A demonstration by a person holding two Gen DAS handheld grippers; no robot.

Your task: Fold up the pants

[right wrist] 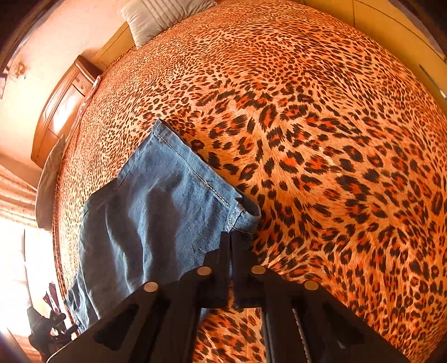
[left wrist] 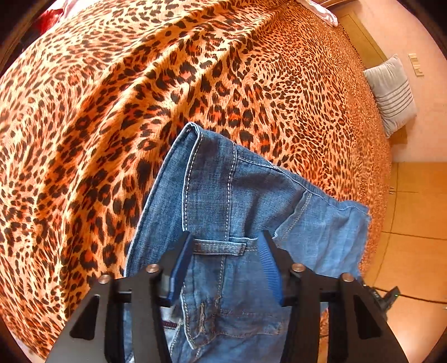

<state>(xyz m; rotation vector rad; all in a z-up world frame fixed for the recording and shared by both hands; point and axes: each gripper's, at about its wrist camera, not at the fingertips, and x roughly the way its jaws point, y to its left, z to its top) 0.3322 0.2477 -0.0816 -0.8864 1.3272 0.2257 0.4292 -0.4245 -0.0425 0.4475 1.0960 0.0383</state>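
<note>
The blue denim pants (left wrist: pixel 237 195) lie on the leopard-print bedspread (left wrist: pixel 111 111). In the left wrist view my left gripper (left wrist: pixel 226 245) is open, its blue-padded jaws on either side of the waistband and a belt loop (left wrist: pixel 220 248). In the right wrist view the pants (right wrist: pixel 156 201) spread to the left, hem end up. My right gripper (right wrist: pixel 230 237) is shut on the pants at a hem corner (right wrist: pixel 245 215).
A grey striped pillow (left wrist: pixel 391 95) leans at the bed's far right edge by a pink wall. Tiled floor (left wrist: pixel 413 223) lies to the right. In the right wrist view a wooden headboard (right wrist: pixel 61 106) and a pillow (right wrist: pixel 156 16) sit at the back left.
</note>
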